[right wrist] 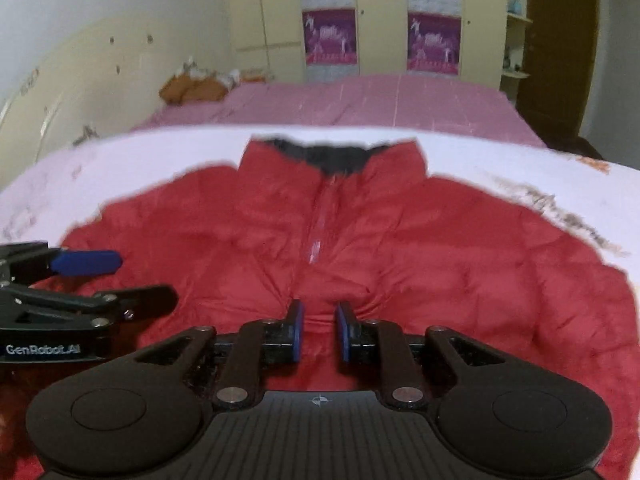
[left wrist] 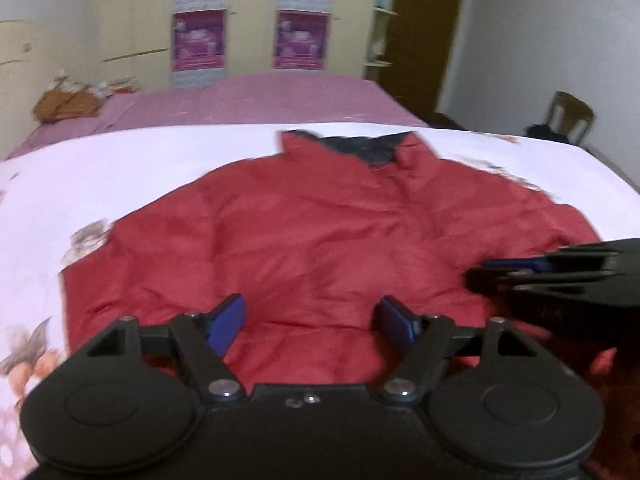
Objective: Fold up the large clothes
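A red puffy jacket (left wrist: 320,232) (right wrist: 440,260) lies spread front up on a white floral sheet (left wrist: 120,172) (right wrist: 500,152), its dark-lined collar (left wrist: 360,146) (right wrist: 320,156) at the far end and its zip closed. My left gripper (left wrist: 312,312) (right wrist: 144,280) hovers open over the jacket's near left part, with nothing between its blue pads. To its right, my right gripper (right wrist: 320,328) (left wrist: 500,276) stands at the near middle of the jacket, its jaws narrow with puckered red fabric pinched between the pads.
Beyond the white sheet lies a pink bedspread (left wrist: 260,100) with a brown bundle (left wrist: 64,106) at its far left. A cream wardrobe (right wrist: 380,20) with purple posters stands behind. A chair (left wrist: 568,116) stands at the right by the wall.
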Available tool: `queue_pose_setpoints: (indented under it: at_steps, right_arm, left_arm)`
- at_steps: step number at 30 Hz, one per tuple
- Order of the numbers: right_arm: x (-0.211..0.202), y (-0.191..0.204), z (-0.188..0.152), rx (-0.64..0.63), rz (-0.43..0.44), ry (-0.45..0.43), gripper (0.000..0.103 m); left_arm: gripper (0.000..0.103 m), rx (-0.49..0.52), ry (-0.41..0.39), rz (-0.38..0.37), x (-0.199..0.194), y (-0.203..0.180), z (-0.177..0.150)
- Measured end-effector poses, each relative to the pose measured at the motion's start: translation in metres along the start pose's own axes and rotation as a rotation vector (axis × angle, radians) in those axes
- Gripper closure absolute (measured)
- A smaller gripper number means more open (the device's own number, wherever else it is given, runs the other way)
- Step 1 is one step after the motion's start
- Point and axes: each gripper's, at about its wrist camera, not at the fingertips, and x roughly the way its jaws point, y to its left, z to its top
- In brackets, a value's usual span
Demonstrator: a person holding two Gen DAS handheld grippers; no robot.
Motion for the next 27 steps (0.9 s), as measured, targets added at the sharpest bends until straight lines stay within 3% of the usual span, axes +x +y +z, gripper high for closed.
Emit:
queue_pose_setpoints:
  at_steps: [1, 5, 9, 11, 12, 13, 14, 16, 17, 18, 21, 25, 27]
  right_arm:
    - [-0.002, -0.004, -0.002, -0.004, -0.006, -0.008, 0.086]
    - [-0.018, -0.049, -0.017, 0.054, -0.181, -0.015, 0.086]
    - [-0.035, -0.062, -0.017, 0.11, -0.167, 0.0, 0.085]
    - [-0.058, -0.049, -0.014, 0.094, -0.145, -0.072, 0.085]
    - [-0.069, -0.04, -0.015, 0.091, -0.11, -0.094, 0.079]
    - [-0.075, -0.03, -0.018, 0.079, -0.081, -0.105, 0.044]
    - [-0.078, -0.018, -0.022, 0.045, -0.058, -0.119, 0.027]
    - [-0.077, 0.005, -0.03, -0.03, -0.029, -0.108, 0.032]
    - [-0.072, 0.012, -0.035, -0.056, -0.014, -0.087, 0.054]
    - [-0.06, 0.017, -0.039, -0.07, -0.022, -0.04, 0.063]
    - [-0.045, 0.006, -0.051, -0.047, -0.055, 0.002, 0.066]
    - [-0.068, -0.028, -0.058, 0.028, -0.179, -0.017, 0.065]
    - [-0.08, -0.044, -0.063, 0.069, -0.182, -0.021, 0.065]
  left_arm:
    - [0.029, -0.005, -0.007, 0.025, -0.003, 0.006, -0.003]
    - [0.028, -0.024, -0.005, 0.101, -0.016, 0.038, -0.016]
    - [0.034, -0.037, -0.038, 0.115, -0.042, 0.036, -0.015]
    - [0.034, -0.045, -0.084, 0.058, -0.062, 0.021, -0.015]
    - [0.031, -0.03, -0.093, 0.036, -0.067, 0.011, -0.015]
    - [0.03, -0.006, -0.097, 0.022, -0.07, -0.001, -0.017]
    - [0.03, 0.012, -0.096, 0.009, -0.069, -0.011, -0.018]
    - [0.03, 0.045, -0.069, -0.019, -0.063, -0.031, -0.024]
    - [0.031, 0.078, -0.043, -0.007, -0.056, -0.039, -0.029]
    - [0.029, 0.109, -0.019, 0.011, -0.049, -0.043, -0.035]
    - [0.028, 0.11, -0.004, 0.031, -0.044, -0.034, -0.048]
    - [0.028, 0.103, -0.008, 0.072, -0.06, -0.013, -0.053]
    - [0.028, 0.086, 0.001, 0.08, -0.066, -0.003, -0.056]
